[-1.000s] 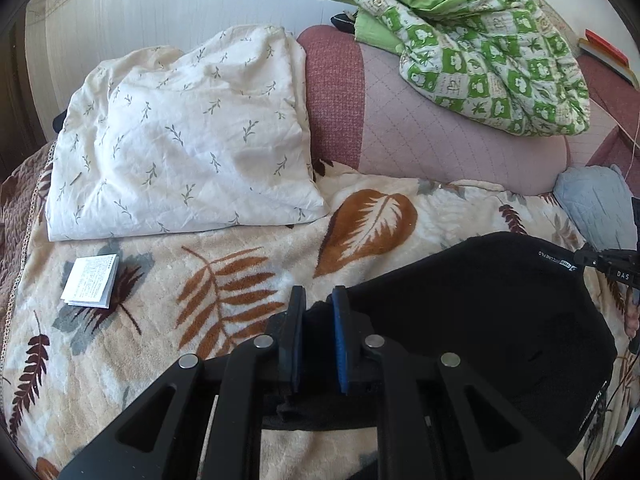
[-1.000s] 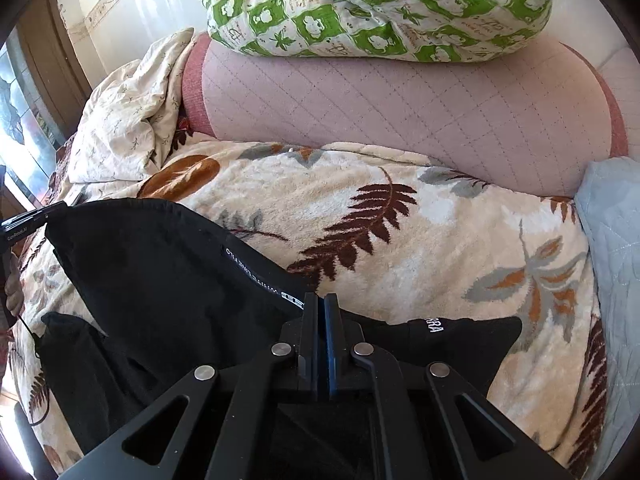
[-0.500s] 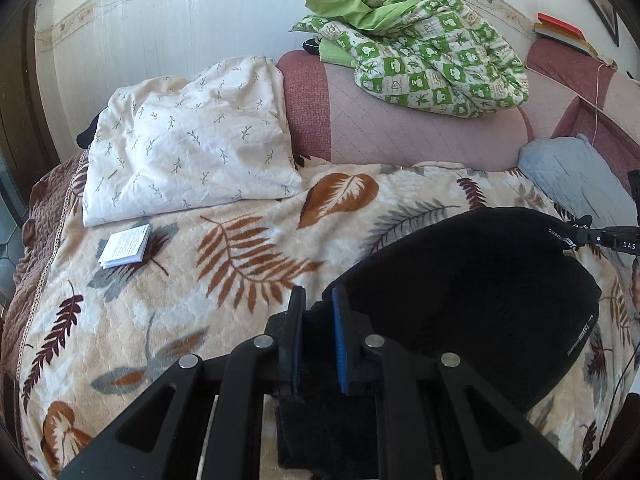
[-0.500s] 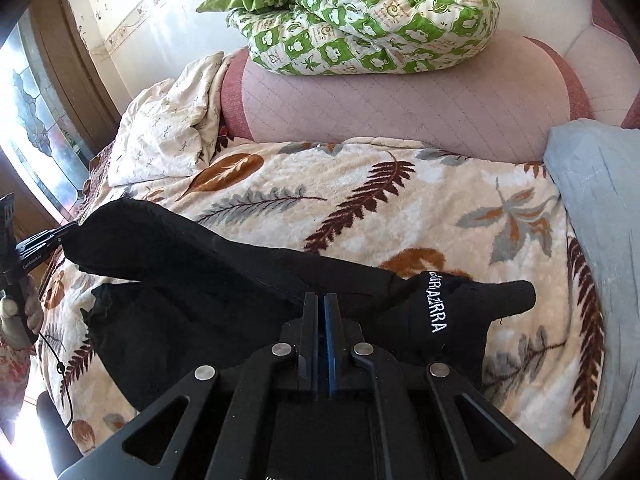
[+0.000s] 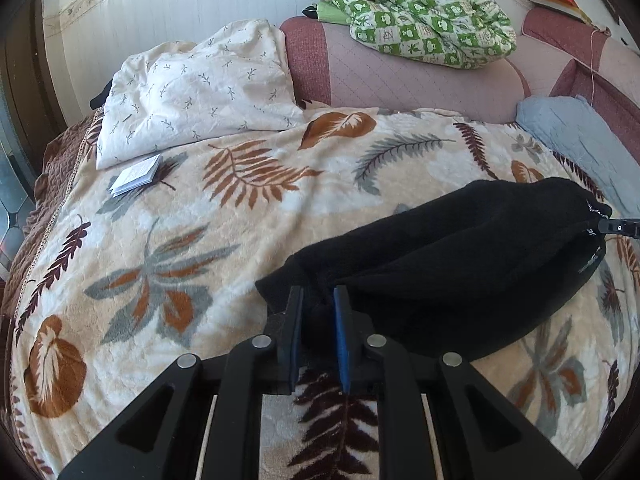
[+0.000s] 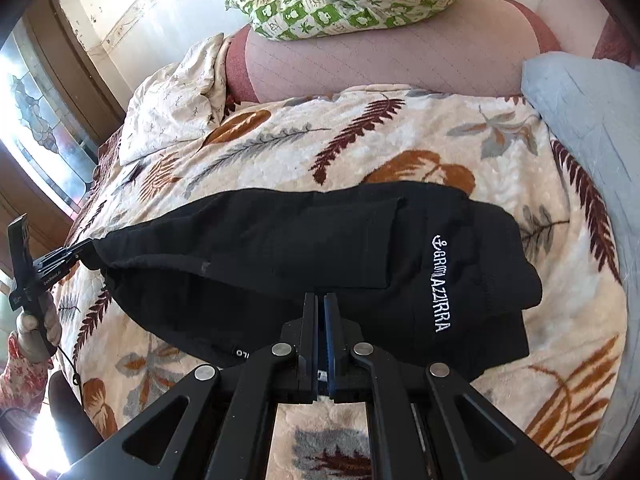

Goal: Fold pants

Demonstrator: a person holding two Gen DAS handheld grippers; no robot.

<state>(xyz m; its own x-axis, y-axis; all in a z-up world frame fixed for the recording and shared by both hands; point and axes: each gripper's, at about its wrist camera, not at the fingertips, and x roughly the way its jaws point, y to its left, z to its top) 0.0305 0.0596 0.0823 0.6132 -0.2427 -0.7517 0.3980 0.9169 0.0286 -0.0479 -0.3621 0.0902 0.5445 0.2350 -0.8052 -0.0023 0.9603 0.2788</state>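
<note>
While the black pants are stretched in a soft, matte, folded band across the plush leaf-printed blanket, one bunched corner is seen between the blue-padded fingers of the left gripper; its jaws have just been opening a little, and the thick cloth is still pinched in the narrow gap. In the right wrist view the right gripper is seen nearly closed, its pads pressed on a thin edge of the same fabric; white embroidered lettering runs along the doubled end beside it. A gloved hand is seen at the far left edge, wrapped around the other gripper's handle. Behind, a crumpled cream pillow with sprig print leans beside a quilted pink bolster; a green checked quilt is heaped on top.
</note>
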